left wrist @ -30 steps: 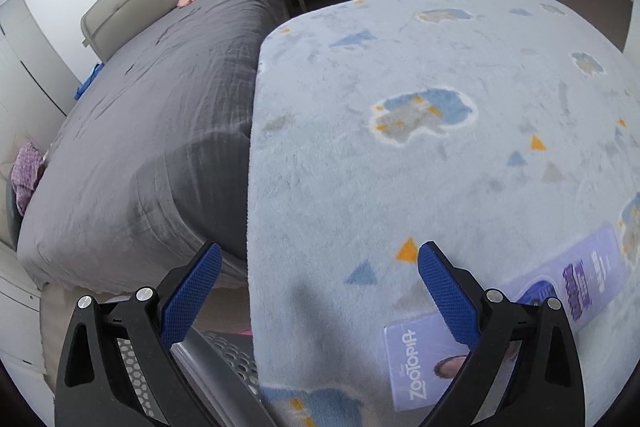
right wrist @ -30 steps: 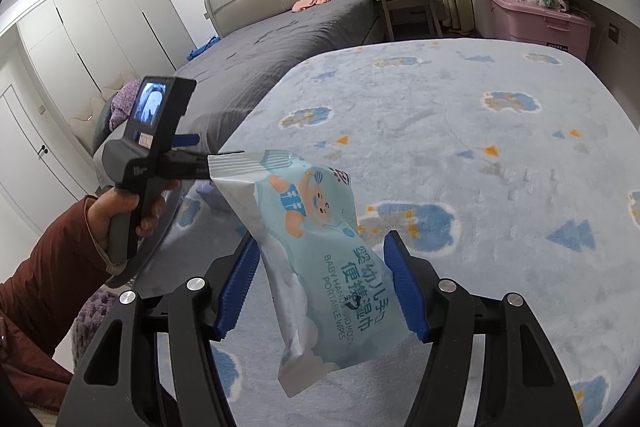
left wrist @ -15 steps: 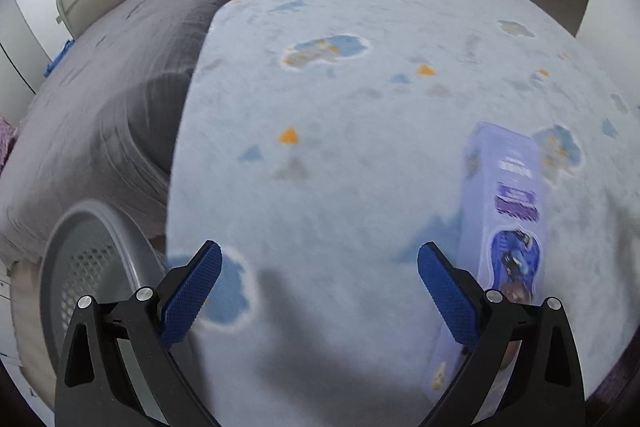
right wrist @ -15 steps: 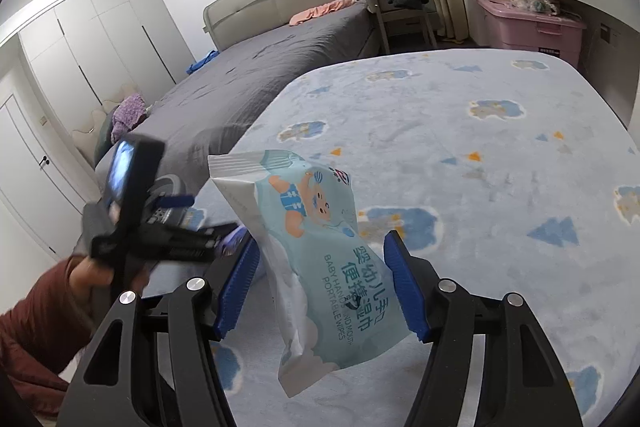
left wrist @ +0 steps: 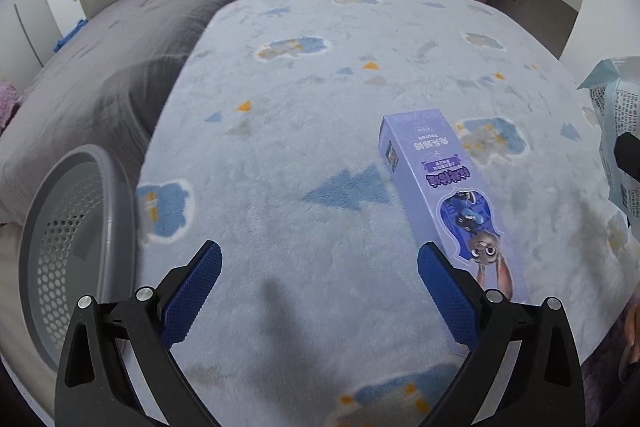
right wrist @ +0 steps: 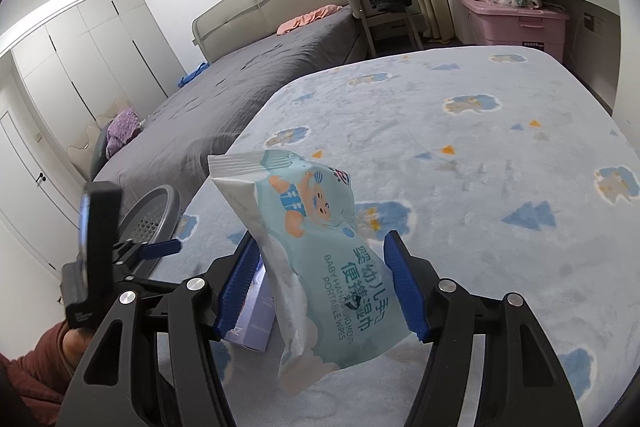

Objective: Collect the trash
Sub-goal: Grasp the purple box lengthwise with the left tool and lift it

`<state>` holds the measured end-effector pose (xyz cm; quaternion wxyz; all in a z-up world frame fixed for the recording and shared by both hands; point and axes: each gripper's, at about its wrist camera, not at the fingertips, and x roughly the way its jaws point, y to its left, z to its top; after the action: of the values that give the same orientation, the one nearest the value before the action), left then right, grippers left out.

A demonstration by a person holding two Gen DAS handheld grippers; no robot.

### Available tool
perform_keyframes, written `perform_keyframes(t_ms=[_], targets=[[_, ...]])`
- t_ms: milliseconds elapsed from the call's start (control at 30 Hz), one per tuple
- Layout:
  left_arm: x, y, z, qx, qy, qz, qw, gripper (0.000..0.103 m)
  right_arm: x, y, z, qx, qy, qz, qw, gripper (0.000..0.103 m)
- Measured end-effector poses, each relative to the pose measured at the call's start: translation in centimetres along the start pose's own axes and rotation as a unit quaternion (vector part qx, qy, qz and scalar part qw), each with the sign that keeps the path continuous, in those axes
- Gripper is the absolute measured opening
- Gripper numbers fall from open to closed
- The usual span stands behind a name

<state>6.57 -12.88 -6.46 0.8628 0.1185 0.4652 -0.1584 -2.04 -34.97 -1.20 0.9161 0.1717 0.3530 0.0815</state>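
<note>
1. Wipes packet [right wrist: 320, 259], pale blue with a cartoon baby on it, hangs upright between the blue pads of the right tool [right wrist: 324, 285], which is clamped on its lower half, clear of the blanket.
2. Beside the left tool's [left wrist: 320, 291] right pad lies a purple carton [left wrist: 444, 203], flat on the blanket and outside the gap; this tool stands wide apart and empty, with only blanket between its pads.
3. A grey perforated basket [left wrist: 112, 203] sits at the blanket's left edge, near the left pad.
4. Both lie on a bed covered by a light-blue fleece blanket [left wrist: 320, 107] with cloud and triangle prints.
5. Beyond are a grey bed [right wrist: 256, 79], a chair [right wrist: 380, 11] draped in black clothing, and a pink storage bin [right wrist: 516, 23].
</note>
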Motion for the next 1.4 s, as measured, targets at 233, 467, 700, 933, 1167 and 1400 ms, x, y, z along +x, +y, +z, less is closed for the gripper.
perform_keyframes(t_ms=[233, 467, 700, 933, 1167, 1400], targets=[[-1.9, -1.3, 0.3, -0.025, -0.020, -0.005, 0.9995, 0.096, -0.9, -0.6, -0.1, 0.005, -0.011, -0.008, 1.000, 0.062], [-0.7, -3.8, 1.9, -0.054, -0.010, -0.017, 0.9984, 0.097, -1.8, -0.9, -0.1, 0.011, -0.019, -0.008, 1.000, 0.062], [1.8, -5.4, 1.9, -0.067, 0.022, -0.019, 0.9973, 0.096, -2.1, -1.5, -0.1, 0.018, -0.021, -0.010, 1.000, 0.062], [3.0, -6.1, 1.5, -0.061, 0.031, -0.007, 0.9976, 0.069, -2.2, -1.5, -0.1, 0.018, -0.022, -0.008, 1.000, 0.062], [2.1, -5.5, 1.2, -0.060, 0.024, -0.028, 0.9975, 0.043, -1.9, -1.3, -0.1, 0.015, -0.018, -0.010, 1.000, 0.062], [-1.2, -2.2, 0.3, -0.074, -0.011, -0.012, 0.9971, 0.043, -0.9, 0.0, -0.4, 0.001, -0.006, -0.017, 1.000, 0.062]])
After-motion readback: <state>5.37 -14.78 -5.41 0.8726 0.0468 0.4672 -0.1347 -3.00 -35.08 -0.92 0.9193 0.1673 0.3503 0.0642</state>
